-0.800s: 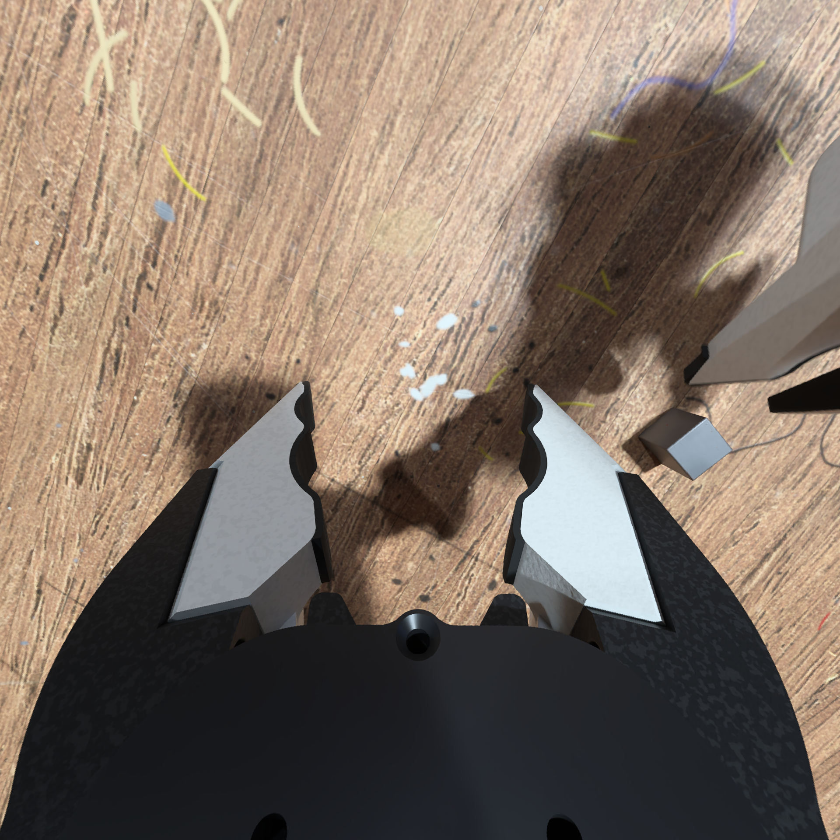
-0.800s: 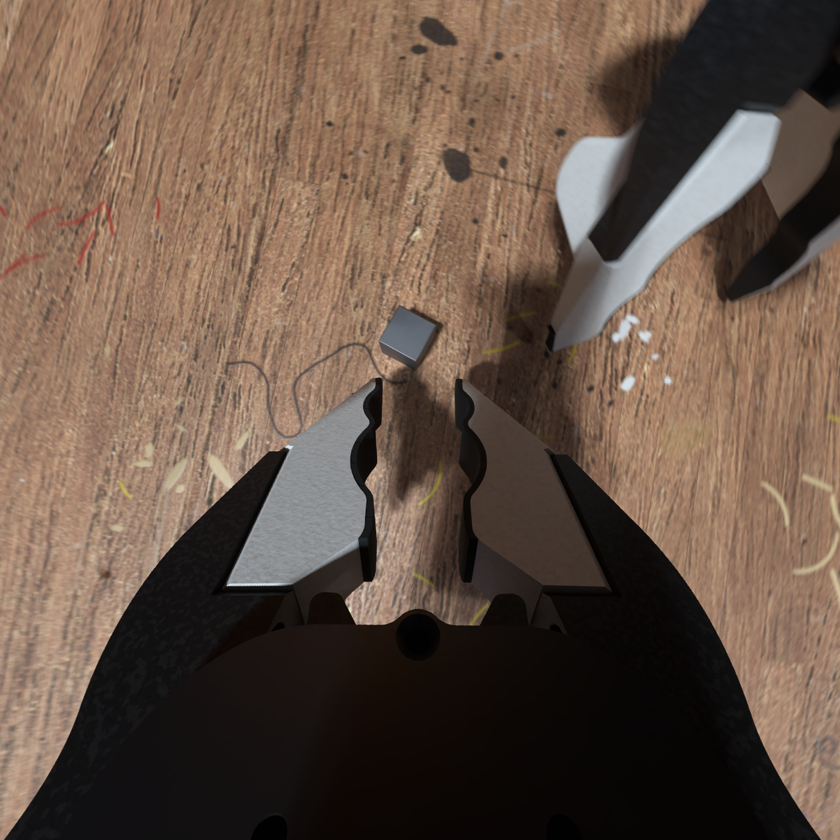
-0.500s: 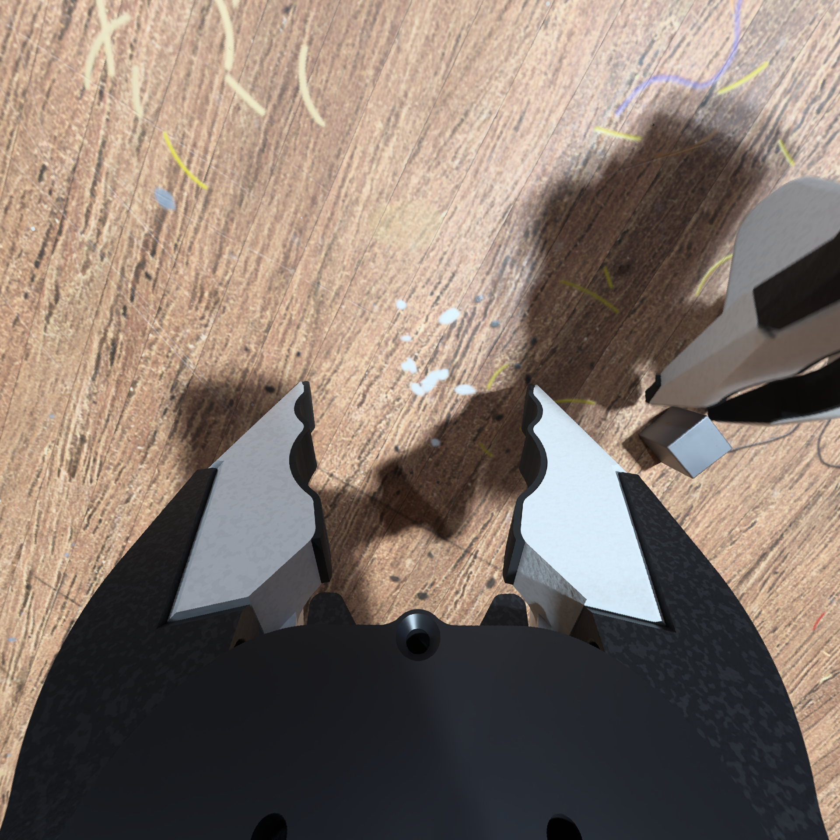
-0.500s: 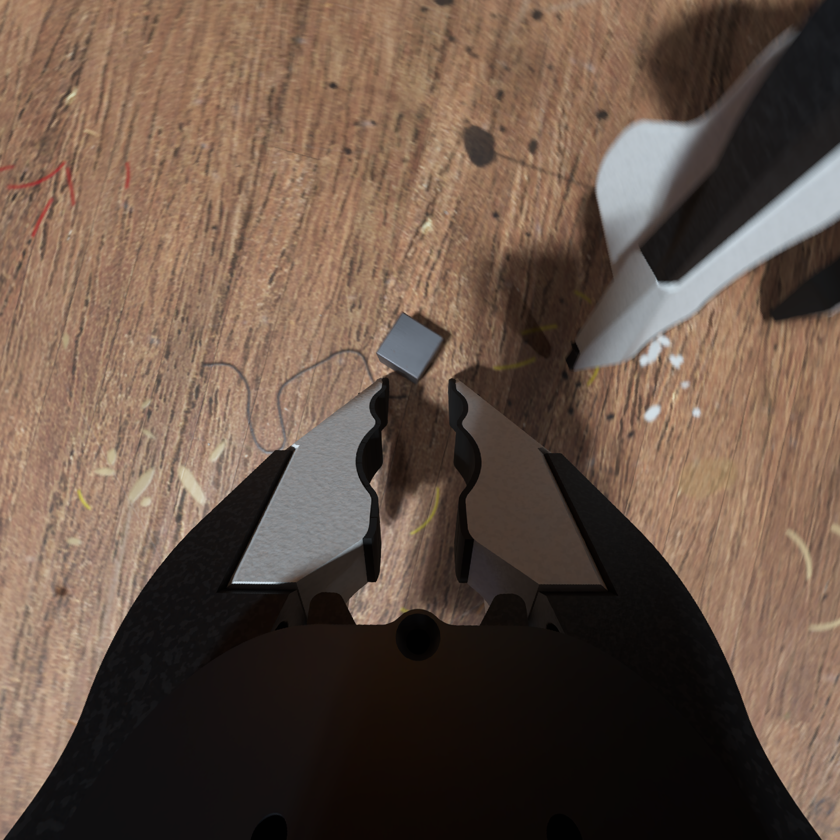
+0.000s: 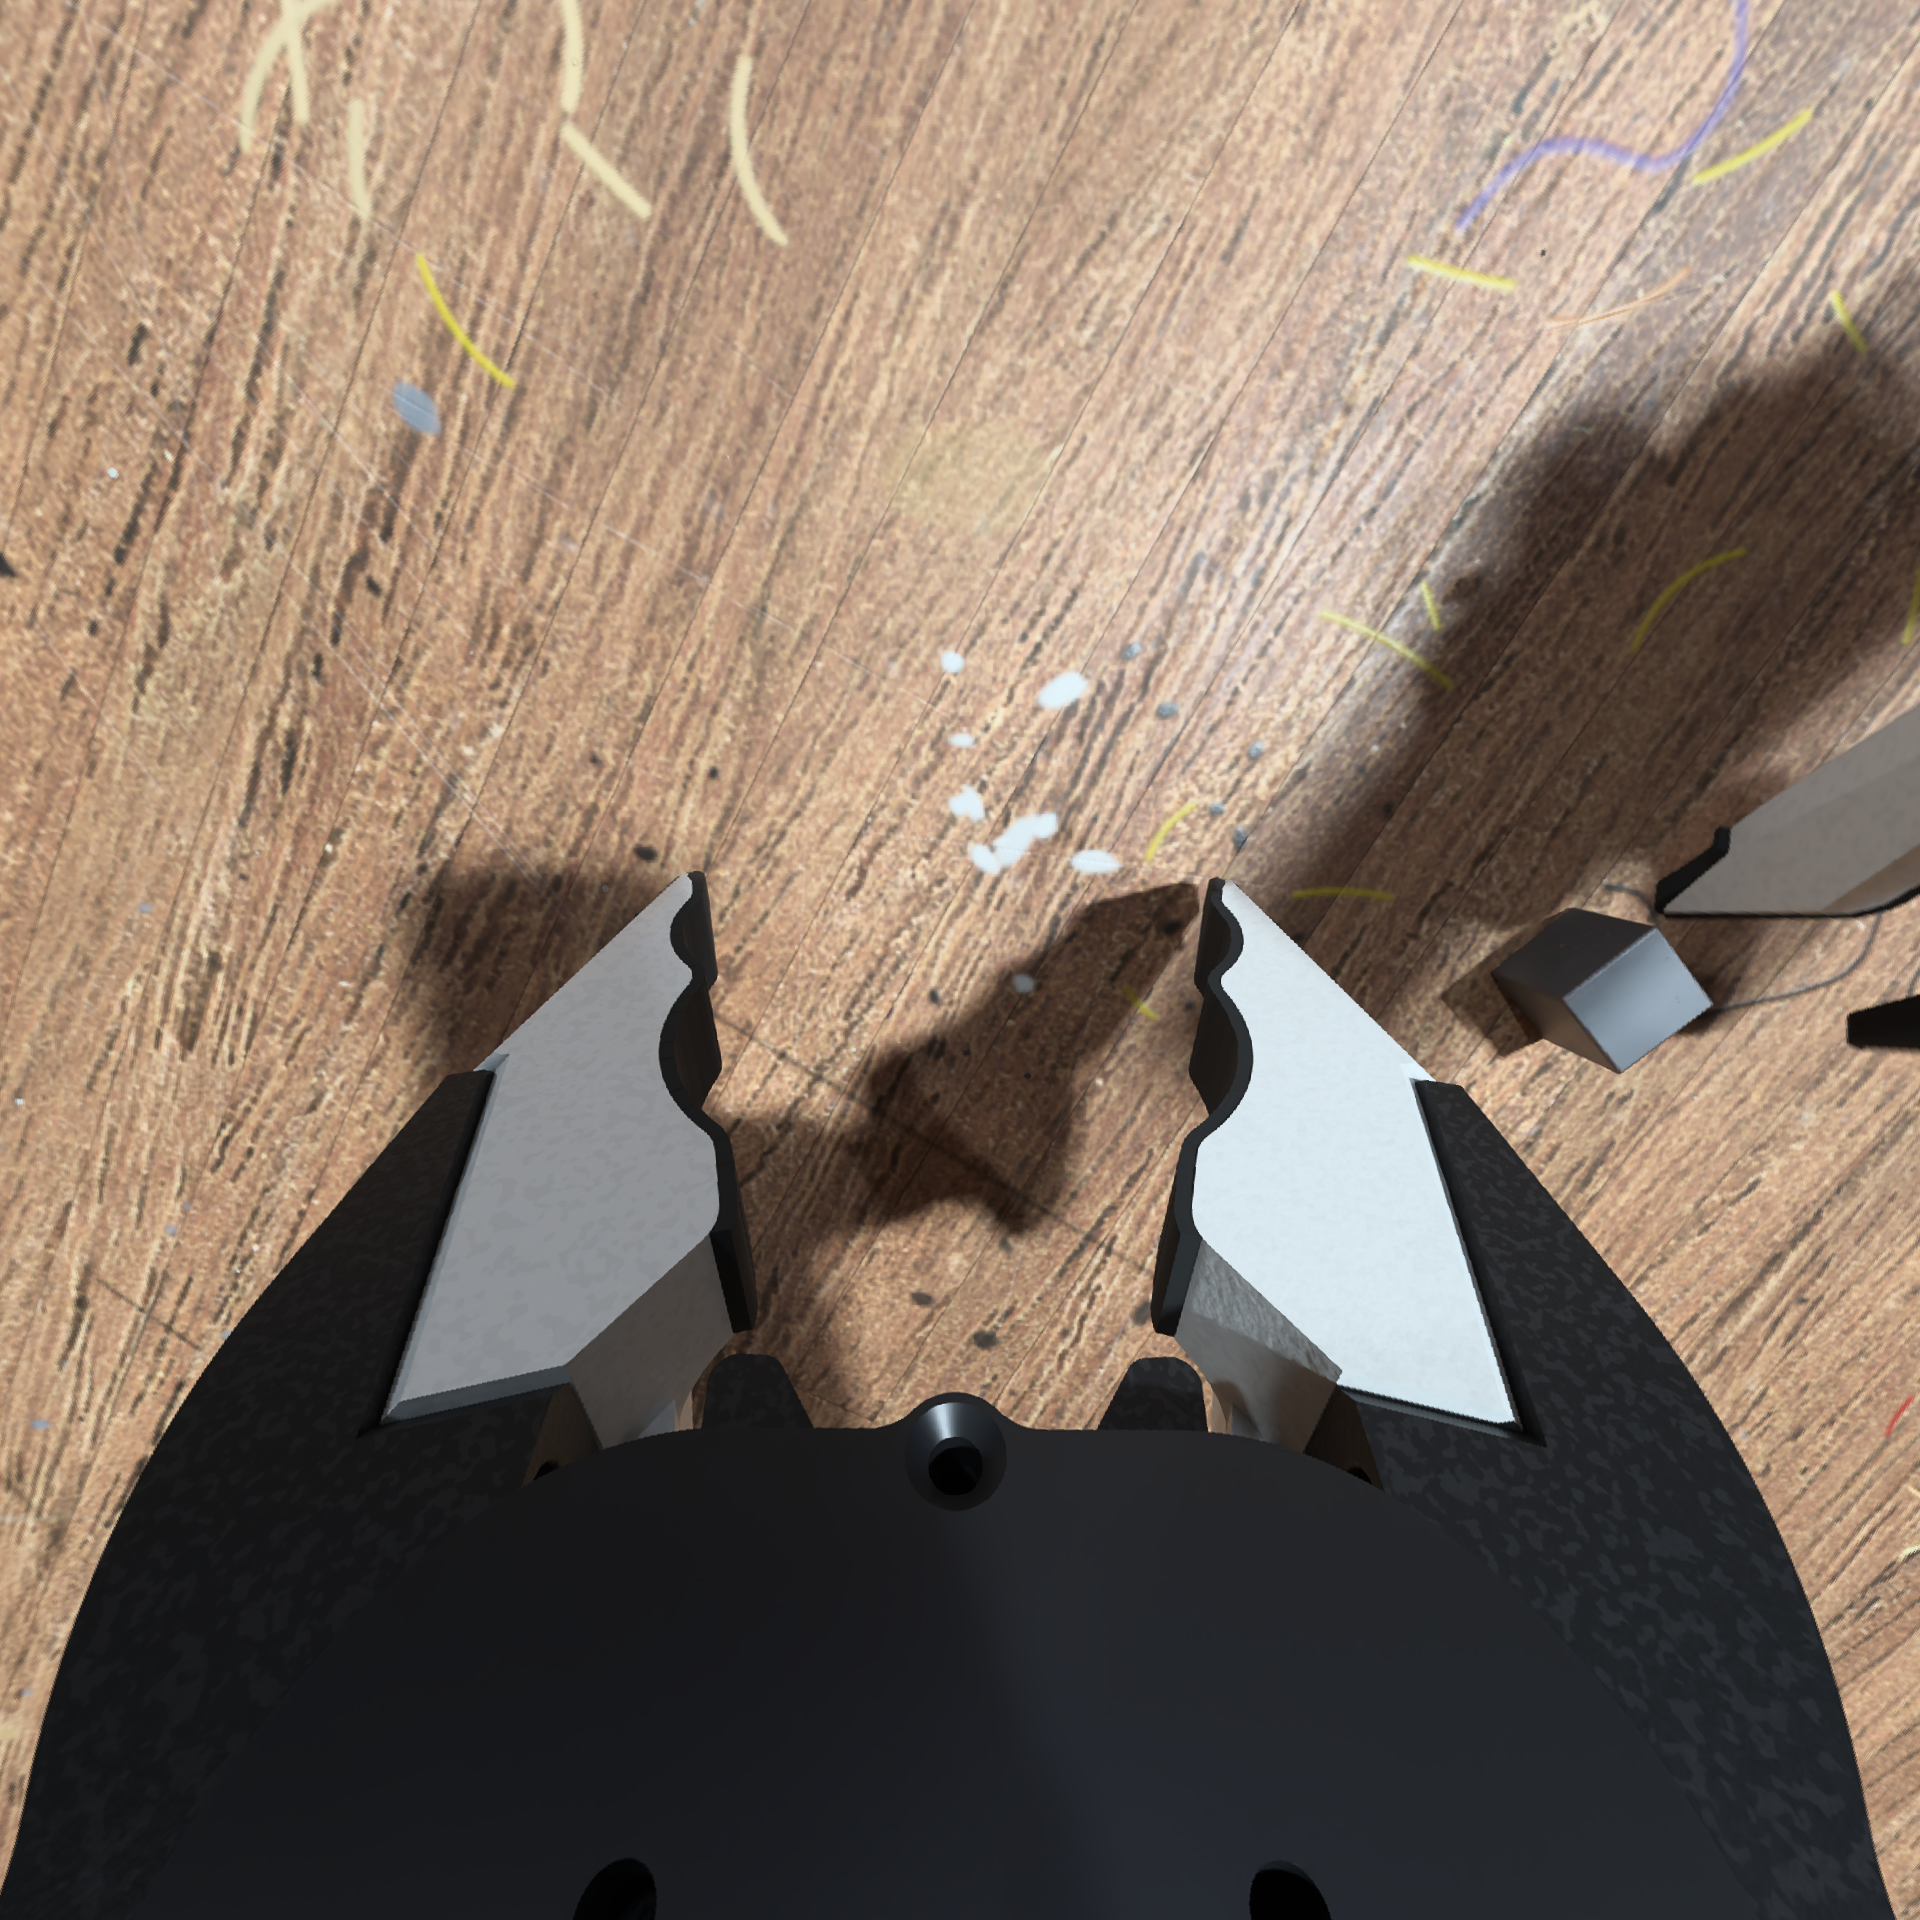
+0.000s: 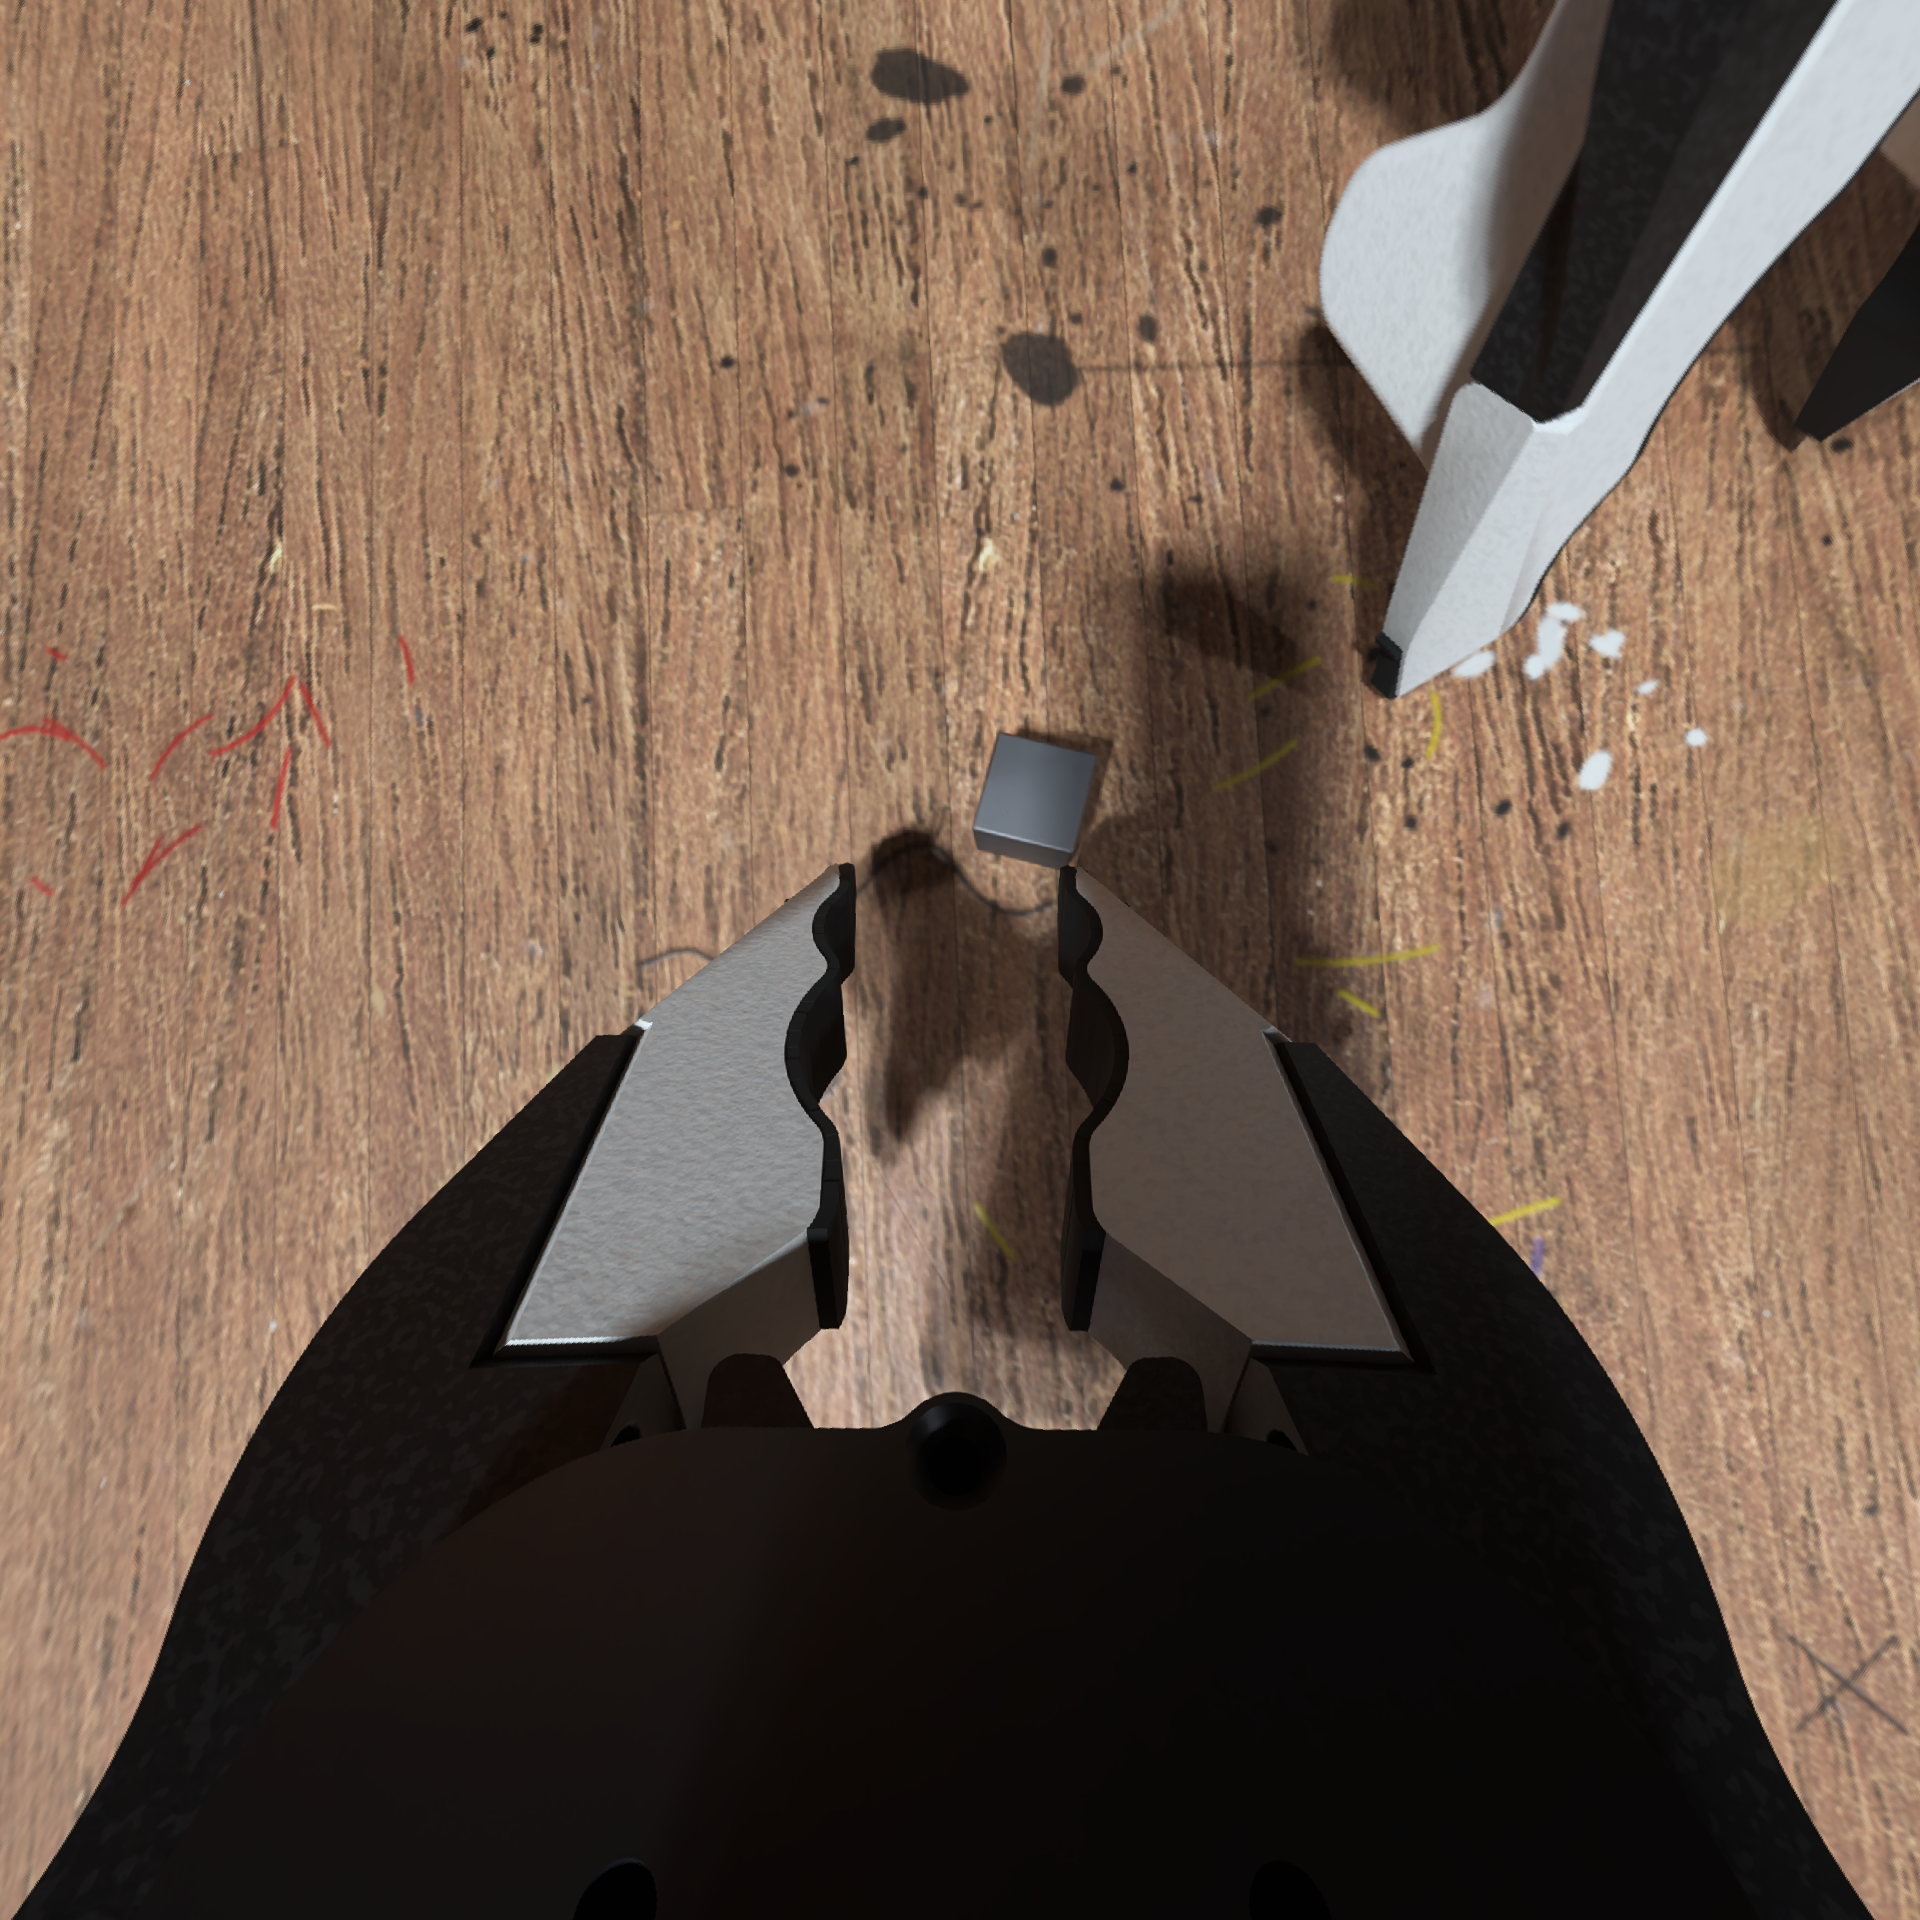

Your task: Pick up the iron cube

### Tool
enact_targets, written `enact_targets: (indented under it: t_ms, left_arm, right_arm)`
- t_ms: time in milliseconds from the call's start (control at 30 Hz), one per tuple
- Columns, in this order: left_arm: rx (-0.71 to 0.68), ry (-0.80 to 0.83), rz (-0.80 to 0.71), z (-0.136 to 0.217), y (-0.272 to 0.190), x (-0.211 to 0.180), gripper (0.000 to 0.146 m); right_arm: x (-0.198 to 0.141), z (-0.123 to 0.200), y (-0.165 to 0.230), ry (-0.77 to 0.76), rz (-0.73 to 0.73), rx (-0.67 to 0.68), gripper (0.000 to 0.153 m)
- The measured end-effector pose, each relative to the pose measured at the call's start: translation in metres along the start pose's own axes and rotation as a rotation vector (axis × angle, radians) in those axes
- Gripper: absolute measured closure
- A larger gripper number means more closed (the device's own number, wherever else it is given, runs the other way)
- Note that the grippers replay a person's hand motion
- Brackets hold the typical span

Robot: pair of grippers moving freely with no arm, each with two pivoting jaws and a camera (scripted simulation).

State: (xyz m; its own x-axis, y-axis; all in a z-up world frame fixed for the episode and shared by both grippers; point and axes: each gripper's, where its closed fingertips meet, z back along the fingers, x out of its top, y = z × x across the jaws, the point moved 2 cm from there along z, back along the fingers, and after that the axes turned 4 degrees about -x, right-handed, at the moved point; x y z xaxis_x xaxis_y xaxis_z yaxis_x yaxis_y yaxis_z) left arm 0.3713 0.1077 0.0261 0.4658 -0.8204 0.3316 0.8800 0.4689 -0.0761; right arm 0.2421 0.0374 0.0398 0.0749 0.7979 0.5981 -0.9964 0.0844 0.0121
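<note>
The iron cube (image 6: 1034, 798) is a small grey metal block lying on the wooden table (image 6: 520, 416). In the right wrist view it sits just beyond the tips of my right gripper (image 6: 956, 883), slightly to the right of the gap. The right gripper is open and empty. In the left wrist view the cube (image 5: 1605, 987) lies to the right of my left gripper (image 5: 951, 894), which is wide open and empty over the wood. The right gripper's fingers (image 5: 1797, 842) show at the right edge, next to the cube.
The left gripper's fingers (image 6: 1507, 520) show at the upper right of the right wrist view, beyond the cube. The wood (image 5: 623, 520) carries paint specks, thin coloured scribbles and dark stains. A thin dark line (image 6: 935, 873) curls on the table by the cube.
The right gripper has turned and shifted, so the cube now lies ahead of its right fingertip, and its jaws have opened slightly. In the left view its fingers have drawn back toward the right edge. The left gripper stays still.
</note>
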Motion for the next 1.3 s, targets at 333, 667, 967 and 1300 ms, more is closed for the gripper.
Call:
enact_targets:
  t_ms: [333, 667, 967, 1300]
  left_arm:
    - [-0.004, 0.000, -0.004, 0.000, 0.002, 0.001, 0.052]
    - [-0.009, -0.012, -0.007, -0.001, 0.002, 0.000, 0.052]
    - [-0.013, -0.008, -0.027, -0.001, 0.002, 0.002, 0.052]
    - [-0.026, 0.015, -0.058, -0.002, 0.002, 0.004, 0.052]
  right_arm:
    - [0.007, -0.023, -0.013, -0.075, -0.144, -0.225, 0.122]
    - [-0.009, -0.010, -0.021, -0.043, -0.171, -0.176, 0.131]
    - [-0.034, 0.022, -0.042, -0.023, -0.092, -0.108, 0.131]
    - [0.005, 0.015, -0.079, -0.057, 0.311, 0.042, 0.131]
